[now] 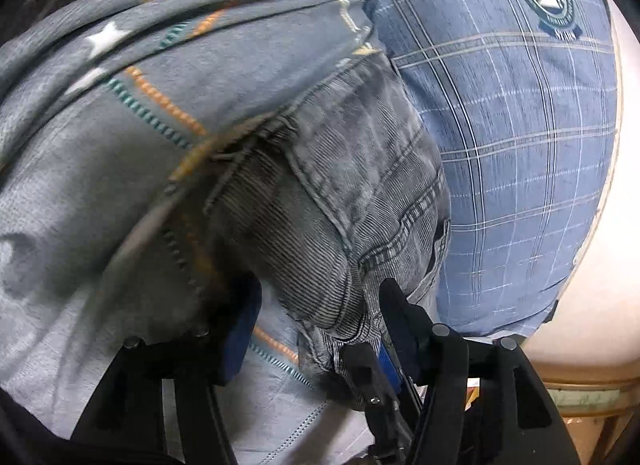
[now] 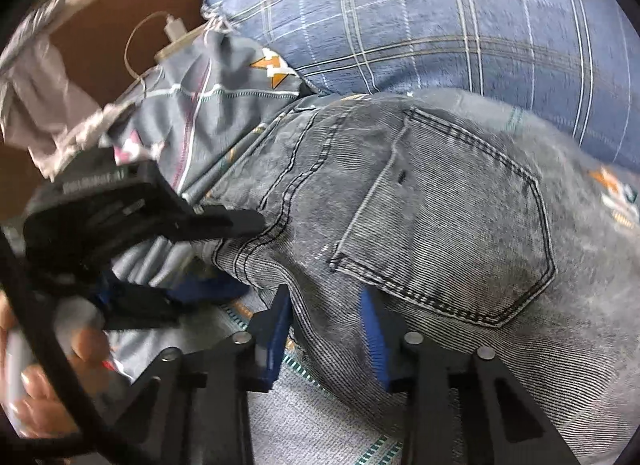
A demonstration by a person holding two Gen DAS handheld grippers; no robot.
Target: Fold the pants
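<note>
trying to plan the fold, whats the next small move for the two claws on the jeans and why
Probably close both claws on the denim. The jeans lie bunched on the bedsheet, an edge sits between the pads of the right claw and the left claw, neither visibly pinching.

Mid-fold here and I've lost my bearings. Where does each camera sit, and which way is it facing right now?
Left wrist: on the left gripper, looking down along its fingers at the jeans on the grey bedsheet; only its own fingers show.
Right wrist: on the right gripper, facing down at the jeans' back pocket; its fingers, the left gripper and a hand show.
Shared: jeans, bedsheet, blue plaid pillow.
</note>
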